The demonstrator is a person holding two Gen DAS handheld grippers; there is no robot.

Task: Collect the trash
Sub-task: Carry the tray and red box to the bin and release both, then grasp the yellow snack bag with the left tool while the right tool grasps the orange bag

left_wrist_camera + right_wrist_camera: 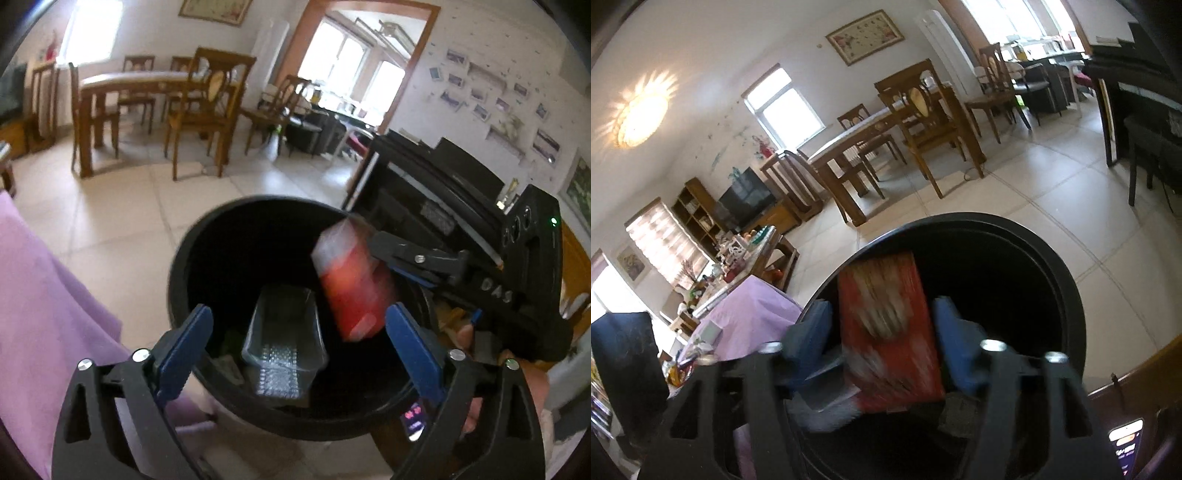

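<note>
A round black bin (177, 266) stands on the tiled floor right under both grippers. My left gripper (299, 317) is open over its mouth, and a clear plastic tray (284, 339) lies loose inside the bin between and below the blue pads. A red packet (351, 280), motion-blurred, hangs tilted over the bin at the tips of my right gripper (402, 258). In the right wrist view the red packet (886, 325) sits between the blue pads (945, 317) of the right gripper (882, 317) with thin gaps on both sides. The bin rim (1067, 295) curves behind it.
A purple cloth (48, 295) covers furniture left of the bin. Beyond the tiled floor stand a wooden dining table (147, 81) and chairs. A black piano (443, 177) is at the right. A lit phone (413, 417) is near the right hand (469, 339).
</note>
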